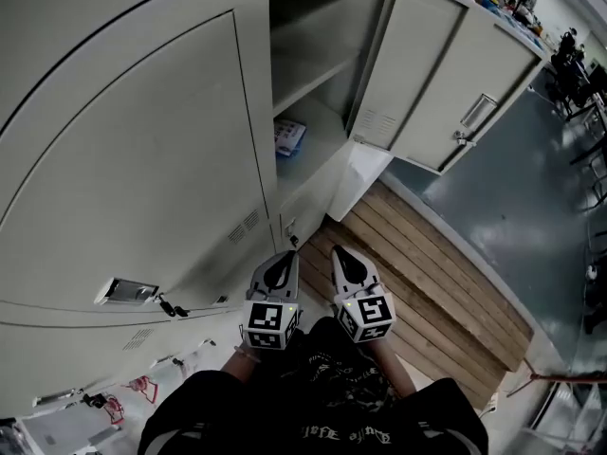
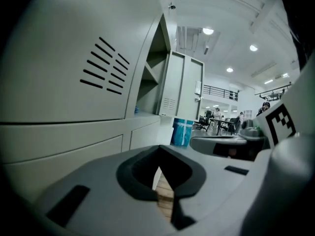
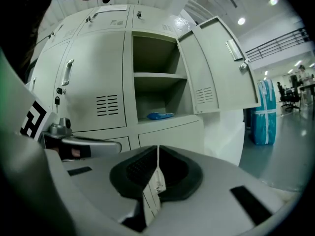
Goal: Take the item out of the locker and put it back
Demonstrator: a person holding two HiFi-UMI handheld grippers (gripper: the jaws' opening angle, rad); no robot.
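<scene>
1. Left gripper [image 1: 281,265]: jaws pressed together with nothing between them. I have it low, in front of the locker [image 1: 254,140].
2. Right gripper [image 1: 346,262]: jaws closed too, and empty. It sits just beside the left one.
3. Blue packet [image 1: 288,136]: it lies on the lower shelf [image 1: 327,126] of the open compartment, well apart from both grippers.
4. Door [image 1: 446,74] stands wide open on the right, with wooden planks [image 1: 427,273] beneath it.
</scene>
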